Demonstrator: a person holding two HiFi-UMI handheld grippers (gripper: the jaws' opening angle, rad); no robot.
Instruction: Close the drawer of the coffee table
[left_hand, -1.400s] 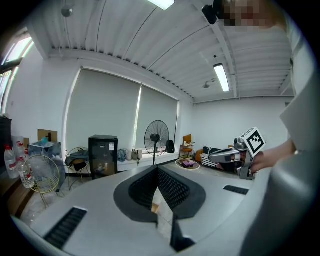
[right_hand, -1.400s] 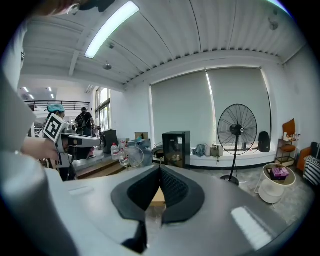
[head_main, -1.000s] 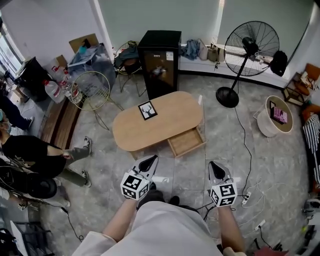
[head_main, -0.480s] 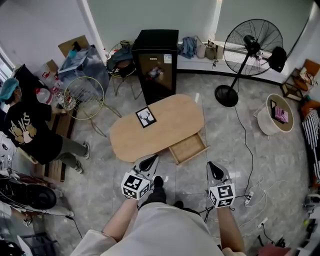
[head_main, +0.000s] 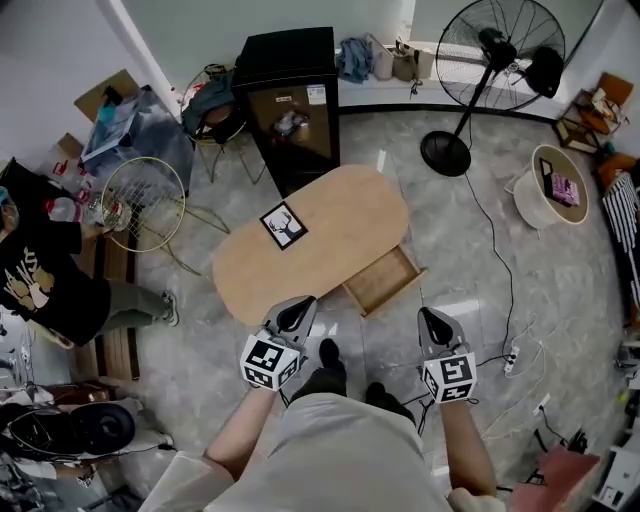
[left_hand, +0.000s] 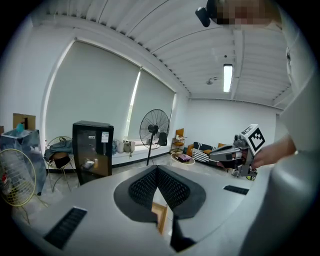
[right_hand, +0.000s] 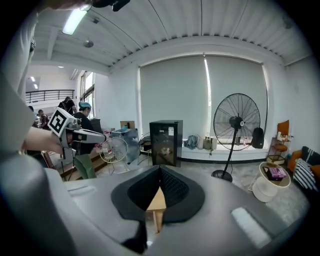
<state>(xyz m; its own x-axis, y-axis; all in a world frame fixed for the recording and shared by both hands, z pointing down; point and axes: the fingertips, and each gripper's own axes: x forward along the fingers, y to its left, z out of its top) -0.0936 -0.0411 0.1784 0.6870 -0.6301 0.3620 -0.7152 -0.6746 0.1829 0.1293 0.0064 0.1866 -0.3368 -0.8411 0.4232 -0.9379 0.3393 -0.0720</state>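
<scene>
The oval wooden coffee table (head_main: 320, 235), with a black-and-white marker card on it, stands mid-floor. Its wooden drawer (head_main: 382, 279) is pulled out at the near right side and looks empty. My left gripper (head_main: 298, 311) is shut, hovering just short of the table's near edge, left of the drawer. My right gripper (head_main: 431, 320) is shut too, a little to the right of the drawer and nearer to me, apart from it. In the left gripper view the left gripper (left_hand: 157, 169) has its tips together; the right gripper (right_hand: 160, 169) shows the same, with a strip of table wood (right_hand: 157, 202) below.
A black cabinet (head_main: 290, 95) stands behind the table, a standing fan (head_main: 470, 90) at the back right, a round white basket (head_main: 555, 190) at right. A power strip and cables (head_main: 510, 360) lie right of me. A wire frame (head_main: 140, 205) and a person (head_main: 40, 270) are at left.
Both grippers have moved forward toward the table's near side, and the table now sits closer in the head view. The drawer stays pulled out. The person at left has shifted.
</scene>
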